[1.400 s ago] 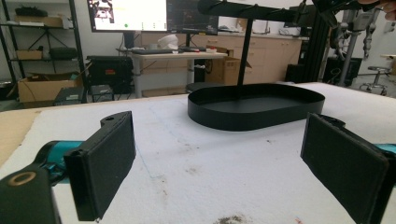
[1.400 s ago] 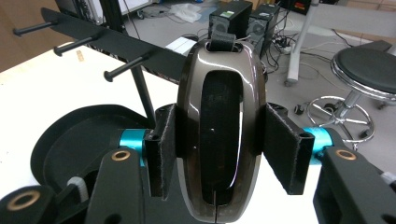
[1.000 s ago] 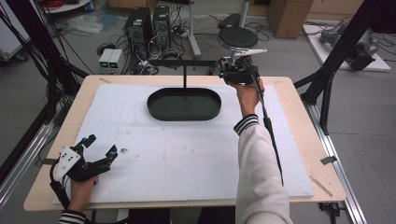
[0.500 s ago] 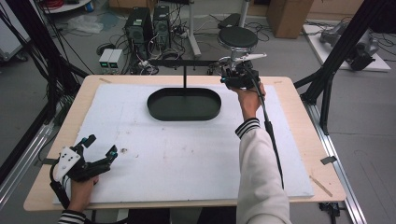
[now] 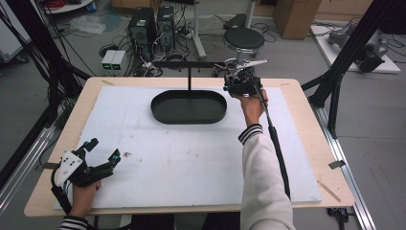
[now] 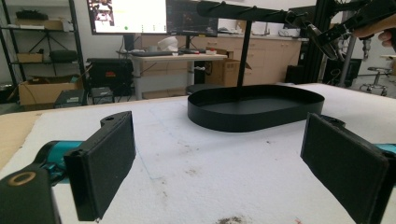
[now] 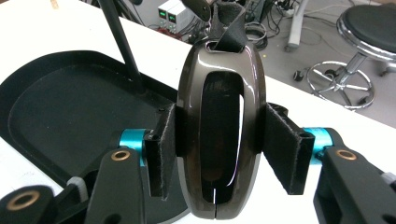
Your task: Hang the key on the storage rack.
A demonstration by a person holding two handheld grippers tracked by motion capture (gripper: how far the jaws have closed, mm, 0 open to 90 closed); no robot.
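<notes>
My right gripper (image 7: pixel 219 156) is shut on a glossy dark-brown oval piece (image 7: pixel 219 93), pads pressed on its two sides. A black strap (image 7: pixel 229 23) runs from the piece's top up toward a hook. In the high view this gripper (image 5: pixel 235 82) is held at the right end of the black bar (image 5: pixel 184 63) of a stand, above the far right of the black oval tray (image 5: pixel 189 118). My left gripper (image 5: pixel 103 149) rests at the table's near left, open, with nothing between its pads (image 6: pixel 105 163). From there the tray (image 6: pixel 254 116) and bar (image 6: pixel 243 11) lie ahead.
A white mat (image 5: pixel 191 163) covers most of the wooden table (image 5: pixel 316 124). The stand's post (image 5: pixel 189 79) rises from the tray's far rim. Behind the table are a stool (image 5: pixel 245 38) and computer cases (image 5: pixel 151 24) on the floor. Black frame struts (image 5: pixel 349 52) flank both sides.
My right gripper has sunk a little beside the bar's right end, still holding the oval piece. The left gripper has stayed where it was.
</notes>
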